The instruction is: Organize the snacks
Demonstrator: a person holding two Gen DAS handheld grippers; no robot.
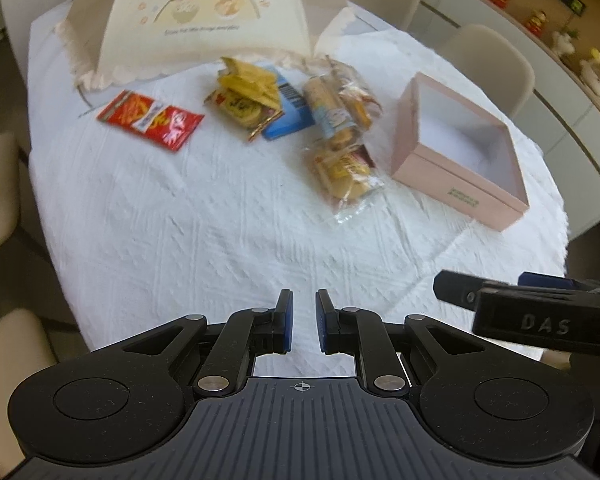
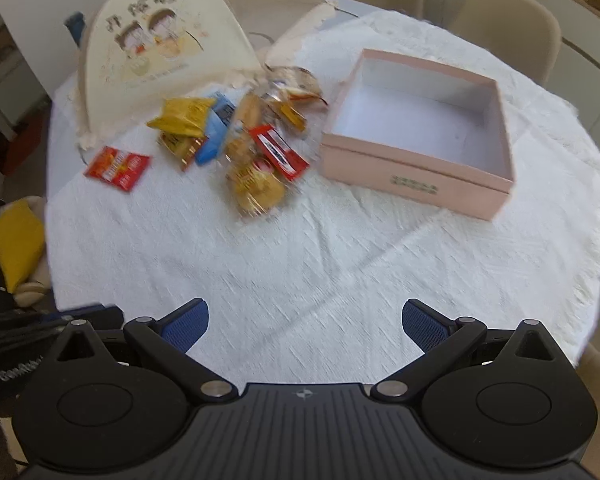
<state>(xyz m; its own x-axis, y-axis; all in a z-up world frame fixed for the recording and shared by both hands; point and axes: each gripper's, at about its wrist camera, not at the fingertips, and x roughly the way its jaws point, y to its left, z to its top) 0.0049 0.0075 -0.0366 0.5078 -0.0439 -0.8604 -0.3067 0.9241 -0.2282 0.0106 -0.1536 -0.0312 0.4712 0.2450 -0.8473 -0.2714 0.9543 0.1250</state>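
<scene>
An open pink box [image 1: 460, 196] [image 2: 416, 184] with a white, bare inside stands on the right of the white tablecloth. Left of it lies a loose pile of snack packets: a red packet [image 1: 150, 118] [image 2: 118, 168], yellow packets [image 1: 246, 96] [image 2: 182, 116], a blue packet [image 1: 288, 118] [image 2: 212, 140], clear biscuit bags [image 1: 346, 168] [image 2: 256, 188] and a red-white bar [image 2: 278, 152]. My left gripper [image 1: 303, 320] hangs over the near table edge, jaws nearly closed with a narrow gap, empty. My right gripper [image 2: 306, 324] is wide open and empty, well short of the snacks.
A cream fabric food cover [image 1: 198, 12] [image 2: 160, 52] with a cartoon print stands behind the snacks. Beige chairs [image 1: 488, 60] [image 2: 508, 24] ring the round table [image 1: 180, 240] [image 2: 300, 260]. A yellow cushion [image 2: 14, 240] lies at left. The right gripper's body [image 1: 540, 316] shows beside my left.
</scene>
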